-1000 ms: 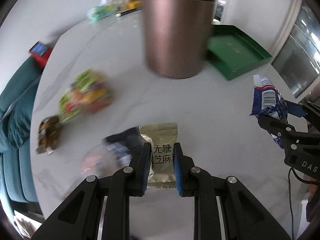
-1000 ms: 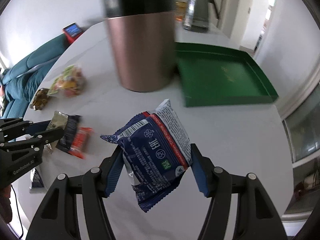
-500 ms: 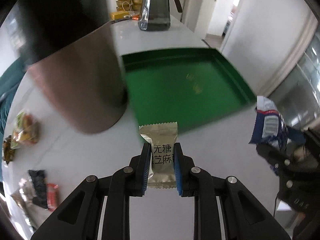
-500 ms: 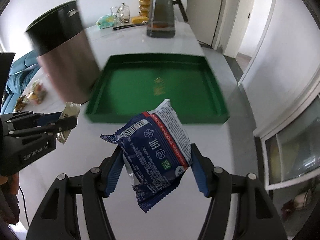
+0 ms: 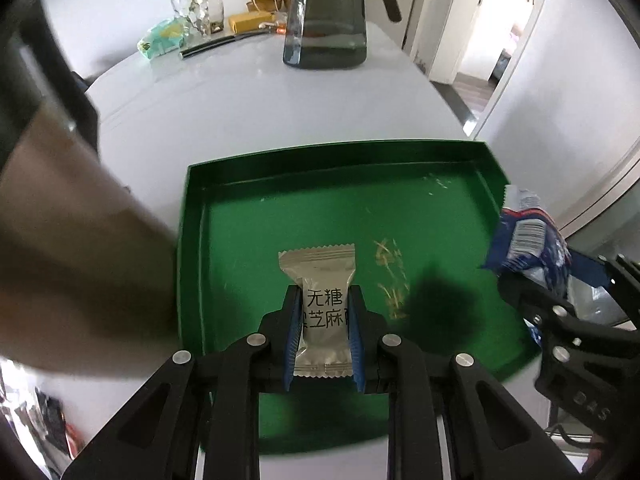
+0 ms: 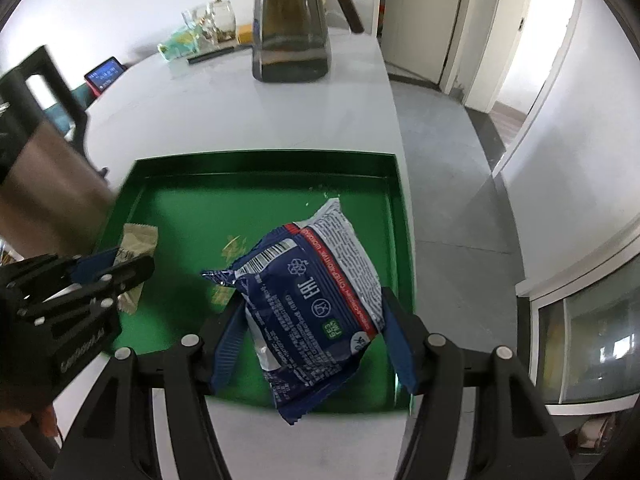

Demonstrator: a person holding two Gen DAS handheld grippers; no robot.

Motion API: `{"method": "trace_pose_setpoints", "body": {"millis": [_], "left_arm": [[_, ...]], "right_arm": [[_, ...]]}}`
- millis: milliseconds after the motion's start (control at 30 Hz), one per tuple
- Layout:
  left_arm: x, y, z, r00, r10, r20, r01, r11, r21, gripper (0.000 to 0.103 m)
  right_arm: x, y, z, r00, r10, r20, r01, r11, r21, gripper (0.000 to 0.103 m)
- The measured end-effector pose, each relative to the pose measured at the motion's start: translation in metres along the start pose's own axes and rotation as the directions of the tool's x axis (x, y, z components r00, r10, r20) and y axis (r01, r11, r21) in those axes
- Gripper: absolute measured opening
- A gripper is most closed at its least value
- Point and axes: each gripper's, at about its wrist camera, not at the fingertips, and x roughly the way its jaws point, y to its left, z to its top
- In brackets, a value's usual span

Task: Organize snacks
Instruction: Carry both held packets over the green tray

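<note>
I am at the drop-off step: my left tool [image 5: 323,332] is clamped on the small beige sachet [image 5: 320,280], a crimp-ended matte pillow pack, and my right tool [image 6: 310,336] is clamped on the puffy blue packet [image 6: 316,300] of glossy crinkled film, both held over the green tray [image 5: 400,164]. Next I judge I should lower and part each tool, sachet toward nine o'clock, packet toward three. The shallow, smooth-walled tray sits on the white bench [image 5: 260,100] beside a copper flask [image 6: 44,196].
</note>
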Motion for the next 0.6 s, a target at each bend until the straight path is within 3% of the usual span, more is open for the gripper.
{"method": "trace_pose_setpoints", "body": {"millis": [300, 600], "left_arm": [[0.048, 0.007, 0.015, 0.997, 0.055, -0.046, -0.055, 0.998, -0.006, 0.019], [0.045, 0.007, 0.017, 0.998, 0.057, -0.011, -0.058, 0.998, -0.027, 0.021]], "right_arm": [[0.050, -0.003, 0.012, 0.998, 0.013, -0.065, -0.012, 1.000, 0.005, 0.093], [0.054, 0.007, 0.008, 0.997, -0.043, -0.067, 0.041, 0.999, -0.033, 0.097]]}}
